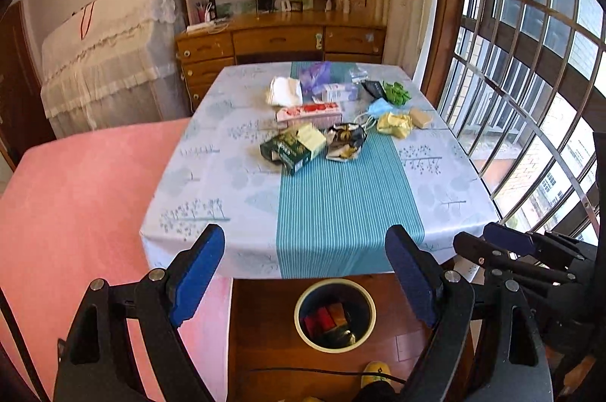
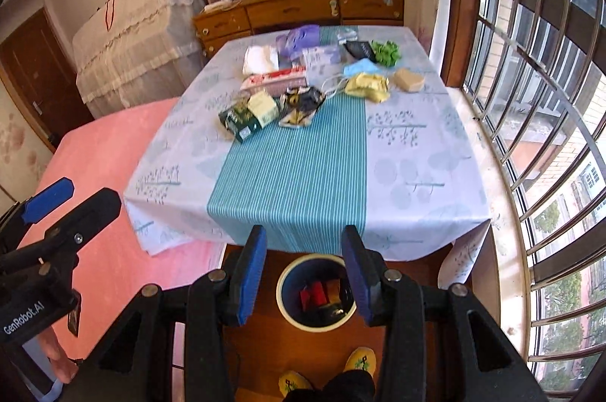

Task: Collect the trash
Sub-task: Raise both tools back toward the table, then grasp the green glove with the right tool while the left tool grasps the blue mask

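Trash lies on the far half of the table (image 1: 227,175): a dark green box (image 1: 291,146) (image 2: 246,116), a crumpled black-and-gold wrapper (image 1: 345,140) (image 2: 301,105), a red-and-white carton (image 1: 310,112), a yellow wrapper (image 1: 395,123) (image 2: 367,86), a blue face mask (image 1: 382,106), a green wad (image 1: 395,91) and white tissue (image 1: 284,91). A bin (image 1: 335,315) (image 2: 316,292) with some trash inside stands on the floor below the near table edge. My left gripper (image 1: 305,273) is open and empty above the bin. My right gripper (image 2: 305,273) is open and empty above the bin.
A pink bed (image 1: 75,212) lies left of the table. A barred window (image 1: 530,99) runs along the right. A wooden desk with shelves (image 1: 280,38) stands behind the table. The person's yellow slippers (image 2: 360,360) are on the floor near the bin.
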`<state>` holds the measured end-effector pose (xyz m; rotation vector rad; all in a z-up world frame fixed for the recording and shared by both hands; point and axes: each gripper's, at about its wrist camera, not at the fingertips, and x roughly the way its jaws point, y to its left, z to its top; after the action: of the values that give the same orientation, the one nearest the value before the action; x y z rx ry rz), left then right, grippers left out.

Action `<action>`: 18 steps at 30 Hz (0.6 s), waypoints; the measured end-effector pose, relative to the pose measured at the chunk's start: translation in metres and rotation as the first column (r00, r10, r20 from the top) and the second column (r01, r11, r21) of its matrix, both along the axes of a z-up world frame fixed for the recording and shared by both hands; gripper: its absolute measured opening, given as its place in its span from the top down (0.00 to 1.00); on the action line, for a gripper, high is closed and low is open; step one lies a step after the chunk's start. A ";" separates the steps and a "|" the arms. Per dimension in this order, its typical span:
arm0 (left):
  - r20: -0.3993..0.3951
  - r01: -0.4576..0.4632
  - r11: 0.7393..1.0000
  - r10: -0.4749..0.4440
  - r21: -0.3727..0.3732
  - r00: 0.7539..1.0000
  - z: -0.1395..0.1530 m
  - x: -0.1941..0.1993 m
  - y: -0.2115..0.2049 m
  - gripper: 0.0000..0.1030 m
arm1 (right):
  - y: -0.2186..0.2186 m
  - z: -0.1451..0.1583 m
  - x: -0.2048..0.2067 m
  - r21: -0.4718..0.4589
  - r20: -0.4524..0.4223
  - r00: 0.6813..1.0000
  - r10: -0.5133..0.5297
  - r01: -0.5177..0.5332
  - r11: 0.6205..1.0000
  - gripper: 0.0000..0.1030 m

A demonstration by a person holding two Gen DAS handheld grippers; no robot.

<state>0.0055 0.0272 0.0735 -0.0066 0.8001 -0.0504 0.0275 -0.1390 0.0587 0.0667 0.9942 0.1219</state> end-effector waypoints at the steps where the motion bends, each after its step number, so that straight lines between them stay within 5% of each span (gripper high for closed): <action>1: 0.008 0.004 1.000 -0.004 0.003 1.000 0.004 0.003 0.001 0.17 | -0.001 0.004 0.002 -0.001 0.012 1.000 -0.006 0.006 1.000 0.60; 12: -0.032 -0.003 1.000 0.003 -0.012 0.999 0.005 0.052 0.000 0.17 | -0.019 0.012 0.056 0.000 0.048 0.999 0.010 -0.010 1.000 0.60; 18: -0.071 -0.032 0.999 0.032 0.002 0.997 -0.006 0.117 -0.026 0.17 | -0.056 0.003 0.121 0.020 0.052 0.998 0.039 -0.040 0.999 0.60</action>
<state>0.1221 0.0015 0.0678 -0.0201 0.8707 -0.0196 0.1488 -0.1952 0.0612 0.0632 0.9432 0.1693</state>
